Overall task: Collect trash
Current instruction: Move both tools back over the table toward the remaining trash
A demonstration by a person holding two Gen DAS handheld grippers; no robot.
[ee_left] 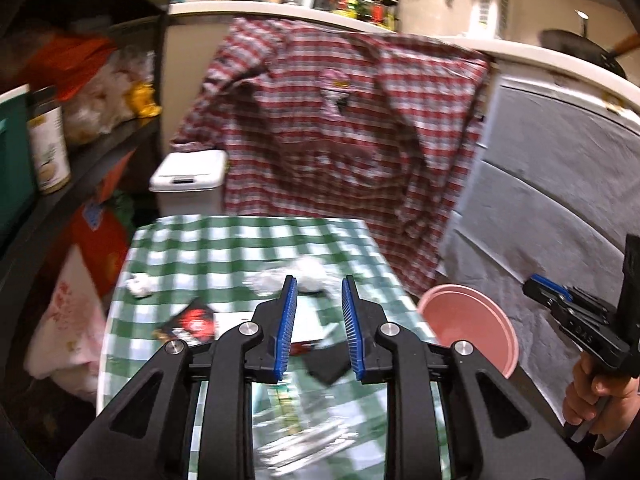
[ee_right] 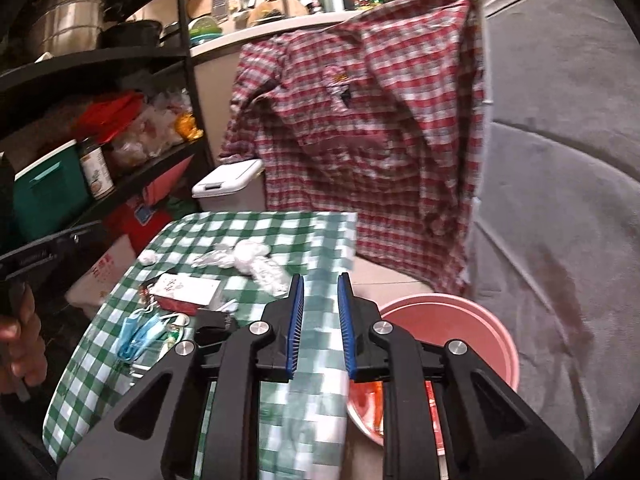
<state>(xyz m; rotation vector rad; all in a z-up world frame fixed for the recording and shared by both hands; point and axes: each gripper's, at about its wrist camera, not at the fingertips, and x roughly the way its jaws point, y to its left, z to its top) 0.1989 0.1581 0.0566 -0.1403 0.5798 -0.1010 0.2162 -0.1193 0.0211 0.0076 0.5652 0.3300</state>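
Trash lies on a table with a green checked cloth (ee_left: 224,248): crumpled white plastic (ee_left: 304,272), a small paper ball (ee_left: 138,284) and a red-black wrapper (ee_left: 192,322). My left gripper (ee_left: 318,284) hovers over the table's near side, narrowly open, nothing between its blue pads. The right wrist view shows the white plastic (ee_right: 256,264), a white and red box (ee_right: 188,290) and a blue face mask (ee_right: 138,332). My right gripper (ee_right: 320,280) hangs over the table's right edge beside a pink bucket (ee_right: 452,320), narrowly open and empty. Red scraps lie in the bucket.
A red plaid shirt (ee_left: 340,120) hangs from the counter behind the table. A white lidded bin (ee_left: 188,176) stands at the far left corner. Black shelves (ee_right: 100,56) with tins and bags run along the left. Grey fabric (ee_right: 560,200) covers the right side.
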